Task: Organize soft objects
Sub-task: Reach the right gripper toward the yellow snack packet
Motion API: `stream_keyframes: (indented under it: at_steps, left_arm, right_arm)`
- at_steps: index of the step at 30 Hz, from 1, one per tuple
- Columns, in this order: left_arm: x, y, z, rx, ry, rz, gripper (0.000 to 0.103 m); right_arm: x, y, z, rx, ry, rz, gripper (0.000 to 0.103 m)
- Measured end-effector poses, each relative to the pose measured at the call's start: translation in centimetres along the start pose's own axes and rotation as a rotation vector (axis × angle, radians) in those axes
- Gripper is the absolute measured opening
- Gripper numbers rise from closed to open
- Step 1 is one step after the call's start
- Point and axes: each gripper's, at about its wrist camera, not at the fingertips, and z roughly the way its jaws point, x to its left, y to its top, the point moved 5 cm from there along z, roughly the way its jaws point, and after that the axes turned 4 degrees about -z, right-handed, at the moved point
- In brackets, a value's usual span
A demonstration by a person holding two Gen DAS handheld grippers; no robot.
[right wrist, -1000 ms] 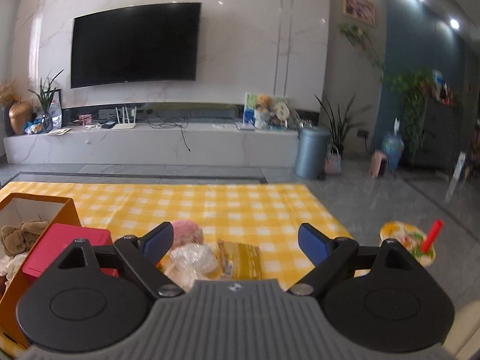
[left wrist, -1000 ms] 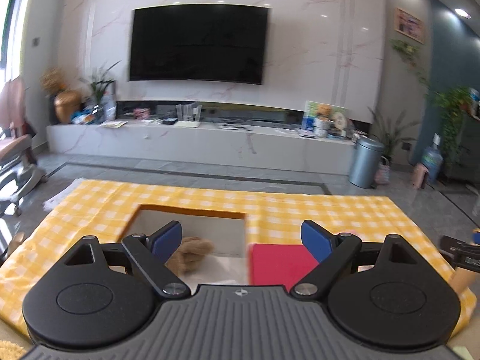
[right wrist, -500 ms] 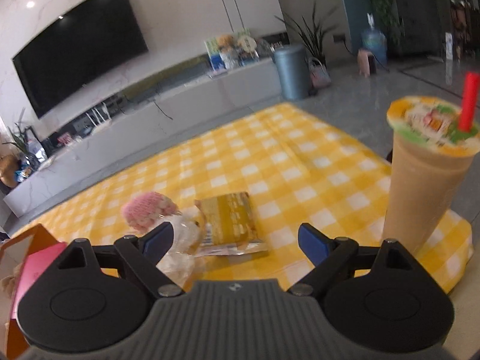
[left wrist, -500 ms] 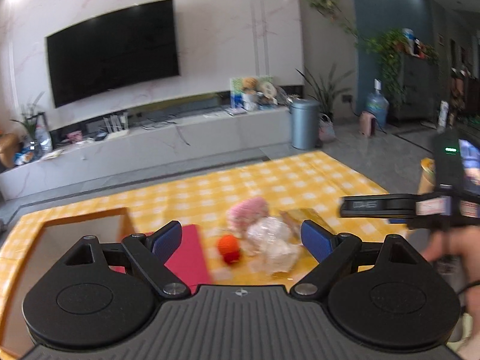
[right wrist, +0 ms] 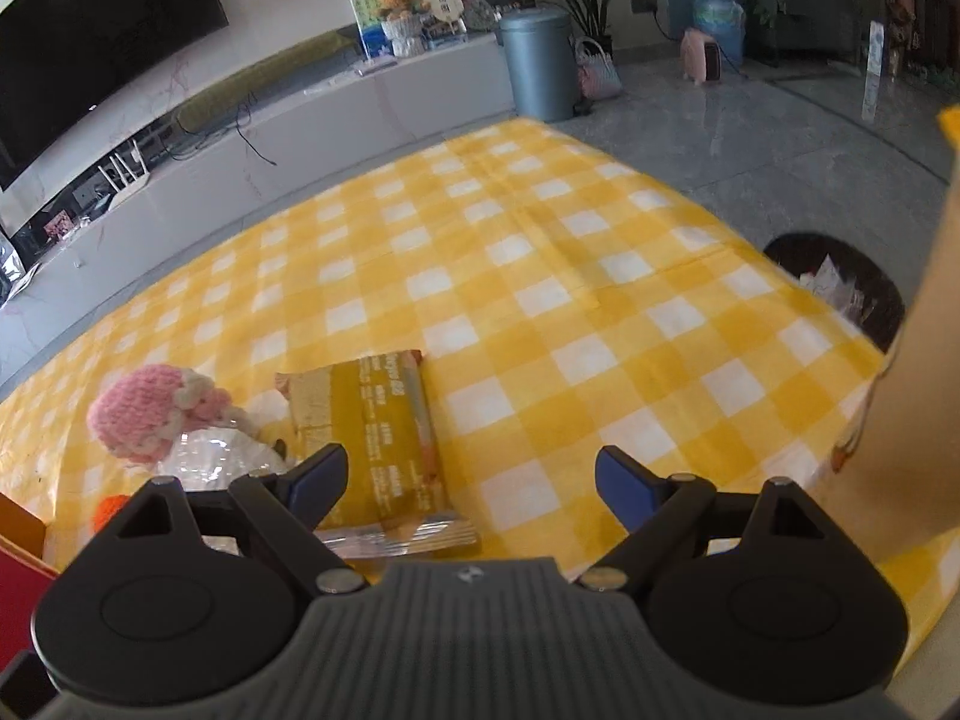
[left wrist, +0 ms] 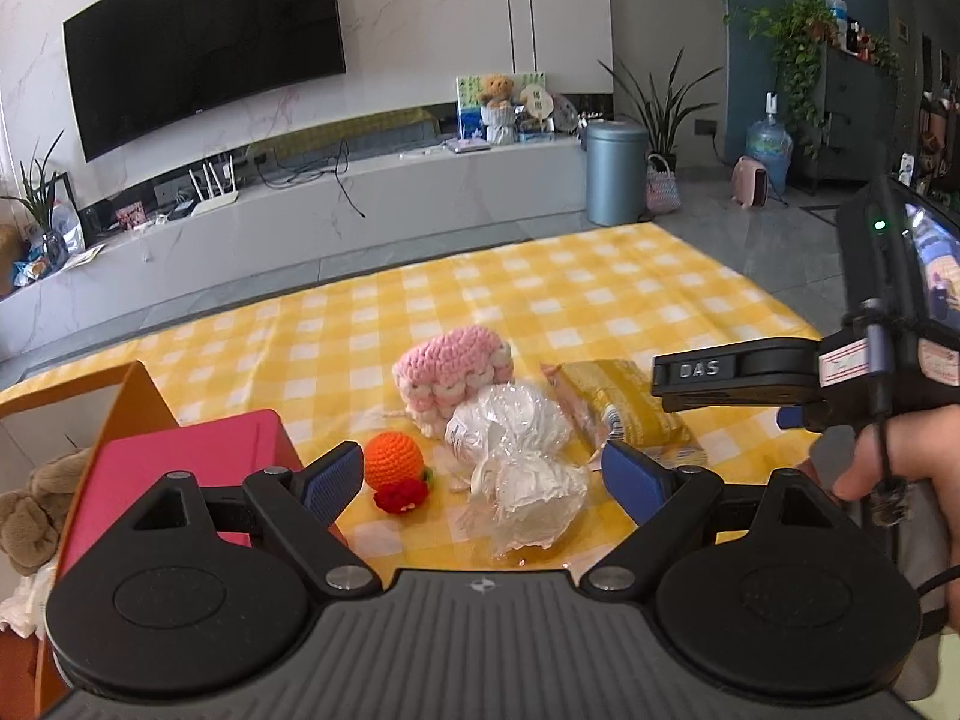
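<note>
Both tools have swung rightward: left tool (left wrist: 483,477) gapes over plastic-wrapped bundles (left wrist: 516,450), right tool (right wrist: 471,477) gapes above yellow packet (right wrist: 372,432).

Home living room, probably: wall-mounted TV (left wrist: 204,42), long marble media console (left wrist: 336,192), potted plants (left wrist: 666,102), water dispenser bottle (left wrist: 769,147).

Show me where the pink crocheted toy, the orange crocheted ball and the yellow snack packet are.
pink crocheted toy (left wrist: 453,354), left wrist view, pink top.
orange crocheted ball (left wrist: 393,459), left wrist view, centre.
yellow snack packet (right wrist: 372,432), right wrist view, middle of wrapper.
</note>
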Motion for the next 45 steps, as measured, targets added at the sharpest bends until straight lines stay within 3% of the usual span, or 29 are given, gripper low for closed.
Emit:
stream_keyframes:
  at_steps: [8,16,19,21,22,26,29,35,39,41,45]
  left_arm:
    - [0.4,-0.7,1.6,0.046,-0.017,-0.036,0.103]
    - [1.0,-1.4,1.7,0.053,-0.06,-0.058,0.103]
    - [1.5,-1.5,1.4,0.045,-0.06,-0.072,0.103]
    - [1.6,-1.6,1.4,0.045,-0.051,-0.068,0.103]
    - [1.6,-1.6,1.3,0.045,-0.051,-0.064,0.103]
    - [1.8,-1.6,1.2,0.043,-0.051,-0.066,0.103]
    - [1.8,-1.7,1.1,0.042,-0.051,-0.062,0.103]
    - [1.5,-1.9,1.1,0.045,-0.042,-0.044,0.103]
    - [1.4,-2.0,1.1,0.044,-0.035,-0.046,0.103]
    - [1.2,-2.1,1.0,0.047,-0.036,-0.046,0.103]
    - [1.0,-2.1,1.0,0.048,-0.035,-0.036,0.103]
  right_arm:
    - [-0.6,0.2,0.9,0.038,0.013,0.014,0.086]
    - [2.4,0.4,1.9,0.027,0.109,0.03,0.086]
    - [3.0,0.1,3.4,0.049,0.074,0.016,0.081]
    - [3.2,-0.1,4.0,0.066,0.106,0.036,0.074]
    - [3.3,-0.1,4.0,0.07,0.126,0.05,0.065]
    - [3.7,-0.1,3.1,0.064,0.116,-0.003,0.053]
    - [3.4,-0.3,2.5,0.086,0.109,-0.01,0.049]
    - [1.8,-1.1,0.1,0.116,-0.015,-0.101,0.049]
    - [0.3,-1.2,0.1,0.12,-0.02,-0.039,0.052]
    - [0.2,-0.9,0.5,0.114,-0.021,-0.023,0.06]
    - [1.1,-0.8,1.4,0.11,-0.012,-0.047,0.06]
